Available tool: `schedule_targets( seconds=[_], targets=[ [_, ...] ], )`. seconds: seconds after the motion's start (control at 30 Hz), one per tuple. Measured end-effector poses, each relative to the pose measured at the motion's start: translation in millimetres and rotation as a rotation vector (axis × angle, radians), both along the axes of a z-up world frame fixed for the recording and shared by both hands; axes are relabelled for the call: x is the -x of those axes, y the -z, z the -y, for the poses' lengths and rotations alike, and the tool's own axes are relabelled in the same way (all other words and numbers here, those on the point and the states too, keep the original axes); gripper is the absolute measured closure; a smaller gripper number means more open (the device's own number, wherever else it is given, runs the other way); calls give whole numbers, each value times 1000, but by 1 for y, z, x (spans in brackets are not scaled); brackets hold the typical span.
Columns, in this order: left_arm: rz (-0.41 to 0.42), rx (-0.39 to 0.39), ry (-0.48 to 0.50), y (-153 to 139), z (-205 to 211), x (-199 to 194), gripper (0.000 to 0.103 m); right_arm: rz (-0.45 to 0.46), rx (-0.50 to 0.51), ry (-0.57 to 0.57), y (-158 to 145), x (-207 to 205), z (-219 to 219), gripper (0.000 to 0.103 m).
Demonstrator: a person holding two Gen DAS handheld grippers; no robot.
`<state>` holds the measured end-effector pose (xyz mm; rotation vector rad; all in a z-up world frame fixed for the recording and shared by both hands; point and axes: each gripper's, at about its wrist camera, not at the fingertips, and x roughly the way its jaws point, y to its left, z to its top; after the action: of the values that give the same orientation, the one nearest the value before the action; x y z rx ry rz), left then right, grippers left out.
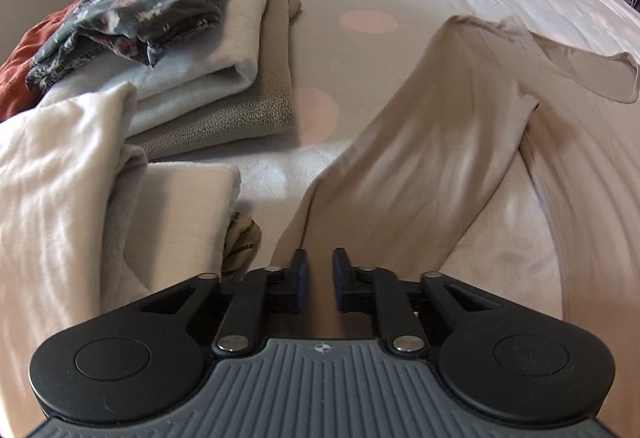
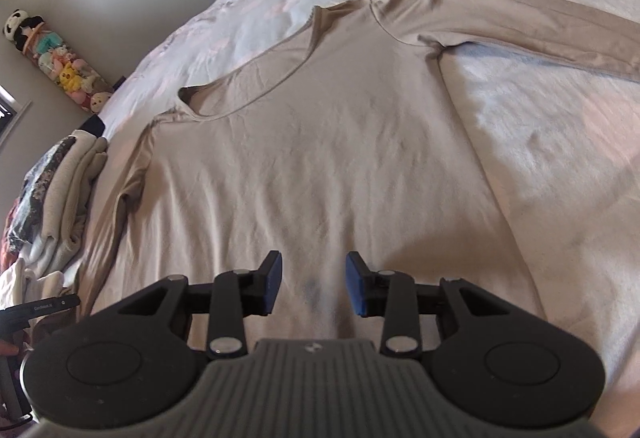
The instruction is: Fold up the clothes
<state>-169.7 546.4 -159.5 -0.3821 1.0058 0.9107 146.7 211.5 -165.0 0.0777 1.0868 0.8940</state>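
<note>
Legible markings: one partly readable imprint.
A black strap-like part at the left edge of the right wrist view carries small pale lettering, too small and blurred to read with confidence.

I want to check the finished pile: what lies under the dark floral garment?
Under the dark floral garment lie a folded cream piece and a grey-beige fleecy piece. Anything deeper is covered.

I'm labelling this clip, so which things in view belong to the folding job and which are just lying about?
Part of the job:
- beige long-sleeved shirt spread flat on the bed
- left gripper, jaws open over a sleeve
- right gripper, jaws open over the shirt body
- pile of folded clothes topped by a dark floral garment

Lying about:
- pink-spotted bedspread
- row of plush toys
</note>
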Motion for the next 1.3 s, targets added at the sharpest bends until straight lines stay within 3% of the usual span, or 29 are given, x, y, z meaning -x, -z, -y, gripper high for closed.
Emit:
schedule_targets(
  seconds=[0.1,0.3,0.4,0.53,0.63,0.77,0.93,1.07,1.13,1.3],
  targets=[
    [26,-9,-2,-2,-1,2,103,-10,12,27,3,-3,3,65],
    [76,-185,-103,-23,-4,13,103,-19,33,50,8,-6,3,65],
    [54,-186,-170,-21,-14,19,103,-12,44,45,9,-5,1,65],
    [-39,-207,-180,-12,-14,14,103,-19,45,49,10,-6,1,65],
    [-6,-211,-176,-18,-9,15,103,-19,47,48,10,-6,1,64],
    [49,-220,-168,-27,-3,16,83,-15,53,45,10,-6,1,64],
    [105,-246,-117,-44,14,18,69,-4,67,42,8,-3,0,64],
    [179,-162,-36,-53,27,19,66,6,92,40,5,0,1,64],
    [222,-79,-1,-56,32,19,64,11,116,38,2,0,1,64],
    [241,148,52,-41,43,9,57,73,201,38,-19,-6,11,62]
  ],
)
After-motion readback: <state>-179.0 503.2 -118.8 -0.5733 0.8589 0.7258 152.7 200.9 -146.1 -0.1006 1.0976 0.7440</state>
